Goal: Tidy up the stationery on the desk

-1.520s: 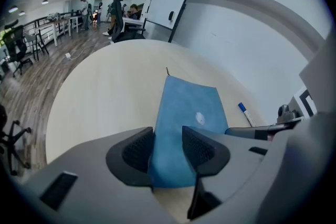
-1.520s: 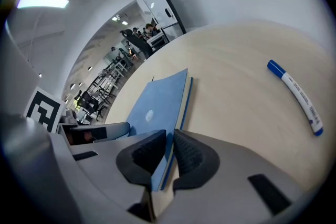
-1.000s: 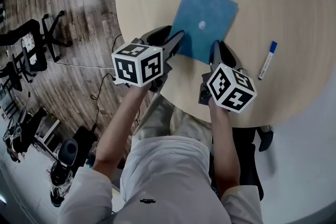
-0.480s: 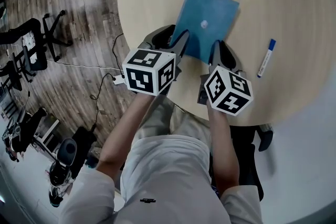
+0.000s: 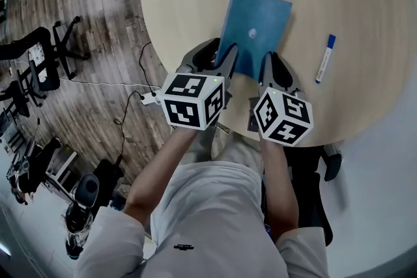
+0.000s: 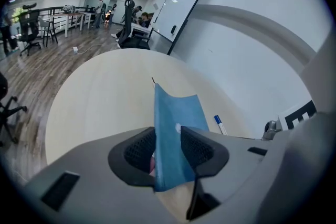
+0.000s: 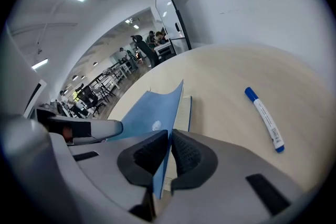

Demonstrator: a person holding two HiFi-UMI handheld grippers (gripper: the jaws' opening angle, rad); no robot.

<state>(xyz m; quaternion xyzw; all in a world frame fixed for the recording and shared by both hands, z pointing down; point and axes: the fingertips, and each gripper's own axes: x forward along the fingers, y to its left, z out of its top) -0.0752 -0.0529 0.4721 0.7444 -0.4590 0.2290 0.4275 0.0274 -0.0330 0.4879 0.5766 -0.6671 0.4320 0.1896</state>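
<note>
Two claws on one blue notebook [image 5: 255,26] here. It sits at the near edge of the round desk [image 5: 352,3], with a blue-capped marker [image 5: 324,58] lying well apart on its right. The right claw [image 7: 169,152] is squeezed almost flat onto the thin front cover, and you can see pages lying underneath, so it's got just the cover and not the whole book. The left claw [image 6: 168,147] has that same cover standing up between its pads, jaws a touch wider but closed onto it as far as I can tell. My worry is that the cover is floppy and already curving. If the two claws pull unevenly it could crease or tear. The page block could also swing down and slide off the desk, since it's so close to the rim. From the head view the cubes on the claws cover the book's near edge, so I can't say whether it overhangs. The small pale mark on the cover is too tiny to read.
</note>
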